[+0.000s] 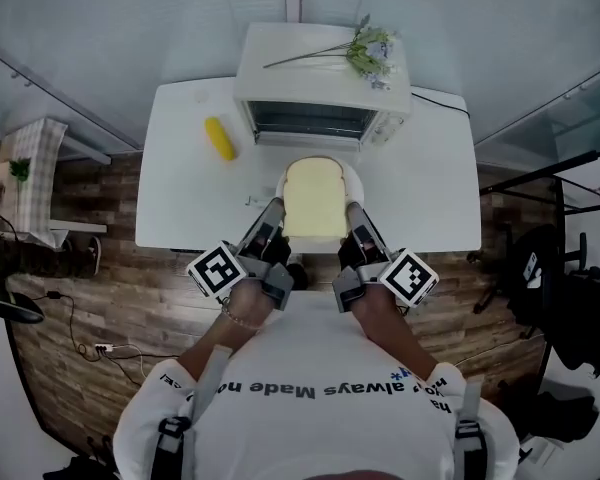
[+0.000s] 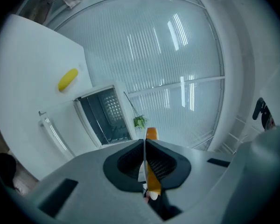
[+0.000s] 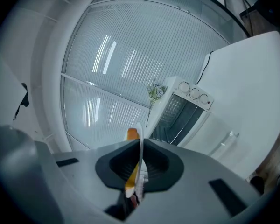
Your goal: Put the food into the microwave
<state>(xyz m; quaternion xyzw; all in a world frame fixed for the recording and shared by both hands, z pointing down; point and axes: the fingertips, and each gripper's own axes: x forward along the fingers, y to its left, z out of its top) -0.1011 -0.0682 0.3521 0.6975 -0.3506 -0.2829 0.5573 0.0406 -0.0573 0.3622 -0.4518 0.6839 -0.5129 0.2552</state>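
Head view: my left gripper [image 1: 277, 211] and right gripper [image 1: 352, 214] each clamp opposite rims of the round white plate [image 1: 356, 181] bearing the pale bread slice [image 1: 315, 200], over the white worktop's [image 1: 185, 203] middle, before the open white microwave [image 1: 320, 73] at its far edge. If my hands go uneven, the bread slides; the rim could clip the lowered door [image 2: 67, 120]. Side room looks tight.

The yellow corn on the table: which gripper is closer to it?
Left. The left gripper clamps the plate rim facing the corn; the right gripper clamps the opposite rim.
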